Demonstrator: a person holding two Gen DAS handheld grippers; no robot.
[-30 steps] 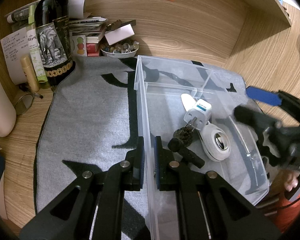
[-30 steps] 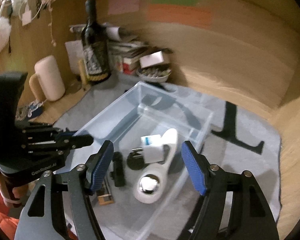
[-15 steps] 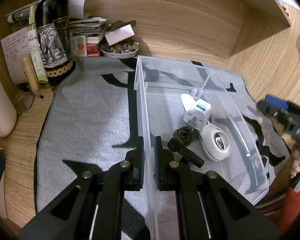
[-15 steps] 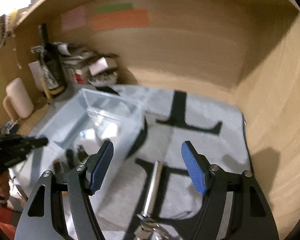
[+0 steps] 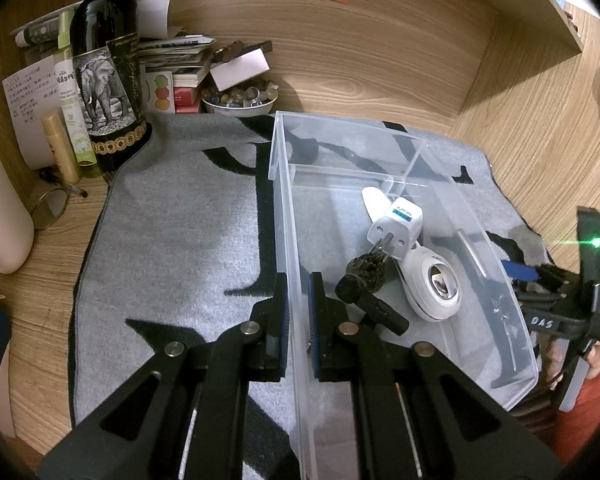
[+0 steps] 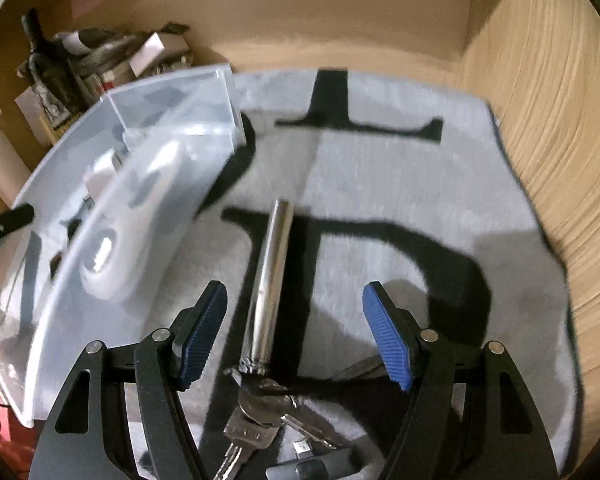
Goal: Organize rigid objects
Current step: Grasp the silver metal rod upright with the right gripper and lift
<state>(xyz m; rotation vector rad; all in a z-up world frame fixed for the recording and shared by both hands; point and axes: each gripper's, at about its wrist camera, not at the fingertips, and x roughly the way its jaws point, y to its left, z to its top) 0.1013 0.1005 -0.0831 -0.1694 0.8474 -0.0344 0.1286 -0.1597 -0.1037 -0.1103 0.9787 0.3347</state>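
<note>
Left wrist view: the left hand-held gripper [image 5: 297, 312] is clenched on the near side wall of the clear plastic bin [image 5: 288, 240], one pad outside the wall and one inside. The bin stands on a grey mat with black lettering [image 5: 172, 240] that covers the wooden surface [image 5: 40, 280]. Inside the bin lie a white plug adapter [image 5: 396, 226], a white oblong device with a round metal face [image 5: 434, 284], a dark knobbly lump [image 5: 366, 268] and a black cylindrical piece [image 5: 372, 304]; the adapter rests partly on the white device. Beyond the mat's far left corner stand a dark wine bottle with an elephant label [image 5: 108, 80], a stack of books and papers [image 5: 180, 60] and a small bowl of stones [image 5: 240, 100].

Right wrist view (blurred): the right hand-held gripper [image 6: 296, 332] is released, its blue pads well apart and pressing on nothing. Between the pads, nearer the left one, a silver metal tube [image 6: 270, 280] lies on the mat [image 6: 380, 184], just beside the bin's outer wall [image 6: 148, 216]. The tube's near end joins a bunch of keys [image 6: 256, 412] lying under the gripper. In the left wrist view, this gripper [image 5: 560, 292] appears past the bin's right wall, with part of a hand [image 5: 596, 356] behind it.
</note>
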